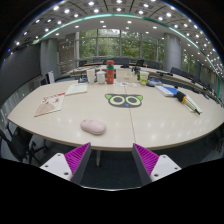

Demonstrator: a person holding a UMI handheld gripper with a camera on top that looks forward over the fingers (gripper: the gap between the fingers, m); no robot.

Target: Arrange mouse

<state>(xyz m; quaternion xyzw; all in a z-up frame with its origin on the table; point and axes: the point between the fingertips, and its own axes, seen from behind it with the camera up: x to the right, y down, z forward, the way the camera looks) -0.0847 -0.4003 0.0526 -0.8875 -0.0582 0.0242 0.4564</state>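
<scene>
A pale pink mouse (93, 126) lies on the cream table (130, 125), near its front edge and left of the middle. My gripper (112, 160) is open and empty. Its purple pads (78, 156) stand wide apart, below and in front of the table's edge. The mouse is beyond the left finger, a little way ahead of it. Nothing is between the fingers.
A green-and-white mat with two rings (125, 99) lies at the table's middle. Papers (49, 104) lie at the left. Bottles and boxes (110, 73) stand at the back, and books and pens (172, 92) at the right. Chairs stand around the table.
</scene>
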